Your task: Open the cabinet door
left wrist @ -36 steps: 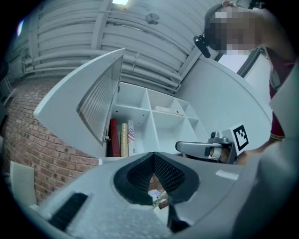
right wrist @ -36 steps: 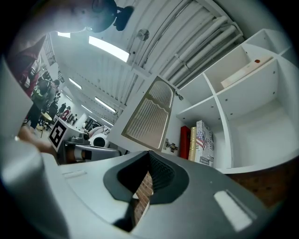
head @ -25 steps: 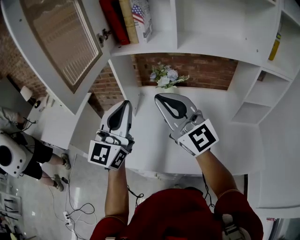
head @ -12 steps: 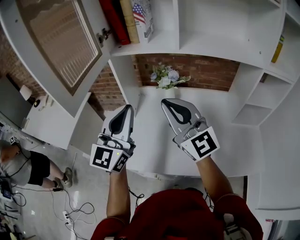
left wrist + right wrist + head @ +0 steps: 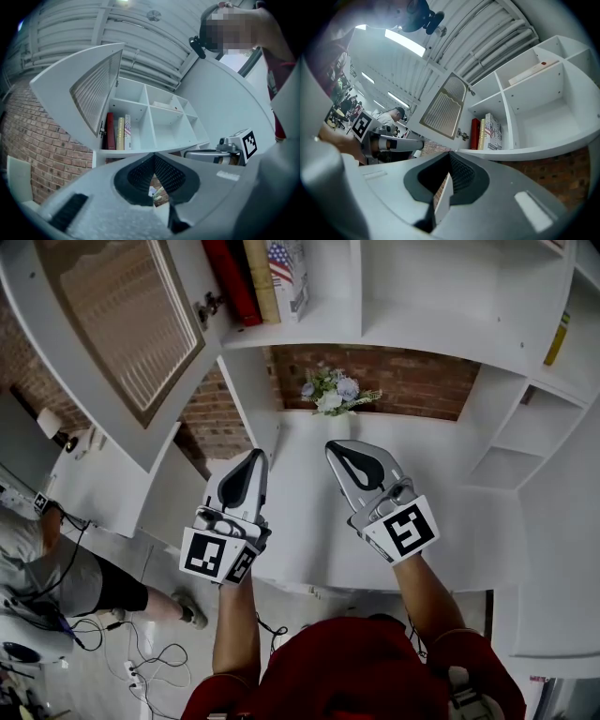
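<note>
Nearest the camera, a person in a red shirt holds both grippers out over the white table. The left gripper has its jaws drawn together with nothing between them, and its own view shows the ribbed pads meeting at the tips. The right gripper, just beside it, is likewise closed tight and empty. Neither touches anything.

Past the tips, a small bunch of pale flowers stands at the back of the table against a brick wall.

Above that runs a white shelf unit with a red book and two more books standing in its left compartment.

The cabinet door, white with a slatted panel, stands swung wide open to the left of the books, hanging from its hinge, well apart from both grippers.

Far left, on the floor, another person stands among cables.
</note>
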A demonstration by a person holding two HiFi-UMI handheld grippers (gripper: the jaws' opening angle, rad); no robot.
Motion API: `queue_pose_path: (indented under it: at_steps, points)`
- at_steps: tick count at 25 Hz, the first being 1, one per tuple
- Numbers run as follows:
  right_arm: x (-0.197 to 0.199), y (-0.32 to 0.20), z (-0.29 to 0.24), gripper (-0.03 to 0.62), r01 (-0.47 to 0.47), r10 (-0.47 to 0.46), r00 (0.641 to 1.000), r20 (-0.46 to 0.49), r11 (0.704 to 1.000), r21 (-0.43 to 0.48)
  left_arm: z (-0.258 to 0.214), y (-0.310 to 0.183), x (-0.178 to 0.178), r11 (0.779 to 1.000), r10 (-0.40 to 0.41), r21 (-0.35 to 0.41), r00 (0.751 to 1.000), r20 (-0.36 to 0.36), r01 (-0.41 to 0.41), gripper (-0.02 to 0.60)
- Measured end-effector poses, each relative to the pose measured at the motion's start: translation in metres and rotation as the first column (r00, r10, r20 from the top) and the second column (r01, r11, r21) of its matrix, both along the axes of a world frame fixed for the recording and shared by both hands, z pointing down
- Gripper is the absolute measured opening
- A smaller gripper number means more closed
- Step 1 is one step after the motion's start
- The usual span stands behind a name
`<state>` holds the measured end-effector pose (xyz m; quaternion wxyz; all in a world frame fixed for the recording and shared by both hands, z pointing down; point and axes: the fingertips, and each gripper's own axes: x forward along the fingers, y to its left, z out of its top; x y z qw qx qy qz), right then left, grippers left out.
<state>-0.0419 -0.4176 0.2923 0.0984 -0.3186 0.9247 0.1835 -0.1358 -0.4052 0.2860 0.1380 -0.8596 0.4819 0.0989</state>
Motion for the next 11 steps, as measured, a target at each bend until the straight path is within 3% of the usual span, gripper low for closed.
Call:
queue_pose_path:
  at_steps: [11]
  points:
    - [0.0054, 0.0035, 0.0026, 0.012, -0.017, 0.017, 1.000, -0.001, 1.000, -0.008, 0.0032, 0.0019, 0.0063, 1.000, 0.020, -0.007, 1.000, 0.001, -0.020, 0.000]
